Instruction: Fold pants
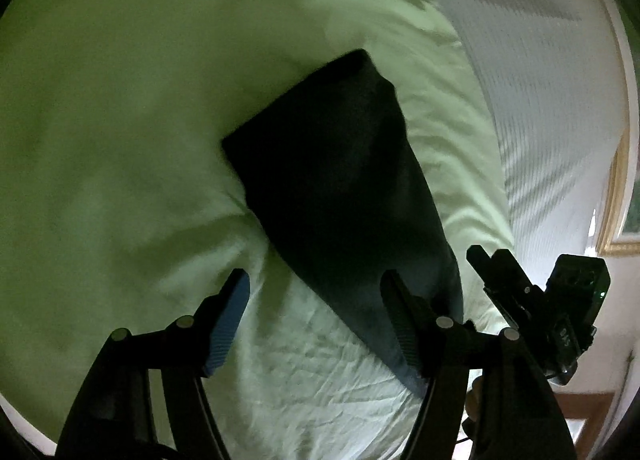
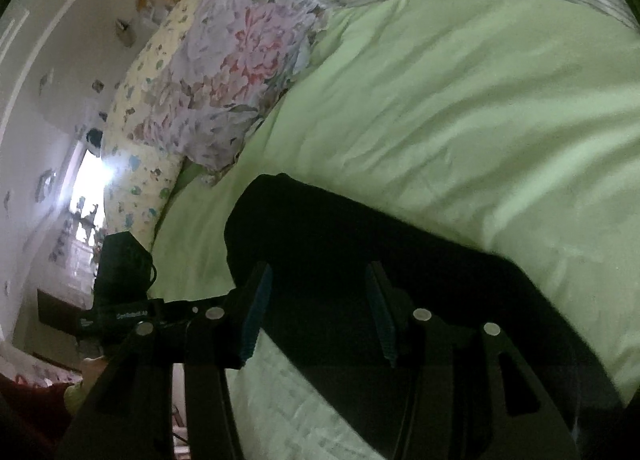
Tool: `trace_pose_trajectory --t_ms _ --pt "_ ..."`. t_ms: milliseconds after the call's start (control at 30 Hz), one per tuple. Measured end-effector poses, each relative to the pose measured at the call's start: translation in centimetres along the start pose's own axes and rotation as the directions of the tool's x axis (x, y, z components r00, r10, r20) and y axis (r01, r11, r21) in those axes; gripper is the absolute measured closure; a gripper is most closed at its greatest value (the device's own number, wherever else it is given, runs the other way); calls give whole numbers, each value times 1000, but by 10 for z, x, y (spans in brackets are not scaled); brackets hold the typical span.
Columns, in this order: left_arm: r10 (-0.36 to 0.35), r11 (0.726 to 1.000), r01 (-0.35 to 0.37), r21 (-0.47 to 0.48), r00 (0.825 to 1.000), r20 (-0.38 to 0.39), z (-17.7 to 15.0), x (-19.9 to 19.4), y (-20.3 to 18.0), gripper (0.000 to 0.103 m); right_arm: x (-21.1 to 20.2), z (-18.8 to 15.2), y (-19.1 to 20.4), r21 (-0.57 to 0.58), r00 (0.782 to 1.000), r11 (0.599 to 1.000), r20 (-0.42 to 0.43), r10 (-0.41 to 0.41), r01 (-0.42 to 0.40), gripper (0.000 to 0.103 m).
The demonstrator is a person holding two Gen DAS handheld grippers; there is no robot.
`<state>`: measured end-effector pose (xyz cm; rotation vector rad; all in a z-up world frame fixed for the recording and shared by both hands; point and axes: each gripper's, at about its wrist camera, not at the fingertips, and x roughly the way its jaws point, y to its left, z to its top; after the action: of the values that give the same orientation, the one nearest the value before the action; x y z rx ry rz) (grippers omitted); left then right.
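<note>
The dark pants point(image 1: 340, 188) lie as a narrow band on the pale green bed sheet point(image 1: 120, 120). My left gripper point(image 1: 316, 284) is open above the near end of the band, its right finger over the cloth and its left finger over the sheet. The right gripper shows at the right of the left wrist view point(image 1: 492, 260), beside the pants' edge. In the right wrist view the pants point(image 2: 360, 236) run under my open right gripper point(image 2: 320, 276); both fingers hover over the dark cloth and hold nothing. The left gripper's body point(image 2: 120, 280) shows at the left.
A floral pillow point(image 2: 232, 72) and a patterned bolster point(image 2: 136, 140) lie at the head of the bed. A striped white cover point(image 1: 540, 80) runs along the far side of the sheet. A gold-framed picture point(image 1: 616, 212) hangs on the wall.
</note>
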<state>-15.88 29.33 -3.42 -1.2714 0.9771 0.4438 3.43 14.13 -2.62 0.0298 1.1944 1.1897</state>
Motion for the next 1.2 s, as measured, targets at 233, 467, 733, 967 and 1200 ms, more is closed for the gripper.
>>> trace_pose_trajectory --t_ms 233,467,733,967,1200 --pt "13 997 -13 -72 1000 -7 7 12 7 32 35 35 10 -85 997 996 -77 -3 -3 52" --pt "14 992 -15 -127 1000 -4 13 24 10 30 80 66 22 -185 980 982 -197 0 -37 52" --pt "-7 989 10 -149 1000 22 13 35 6 27 127 85 30 -248 944 965 -331 -1 -86 52" --pt "-16 990 25 -140 998 65 14 38 4 31 150 87 30 -286 907 949 -421 -3 -130 54" --pt "-35 997 40 -72 997 69 21 34 3 78 144 83 39 -316 916 939 -402 -3 -135 80"
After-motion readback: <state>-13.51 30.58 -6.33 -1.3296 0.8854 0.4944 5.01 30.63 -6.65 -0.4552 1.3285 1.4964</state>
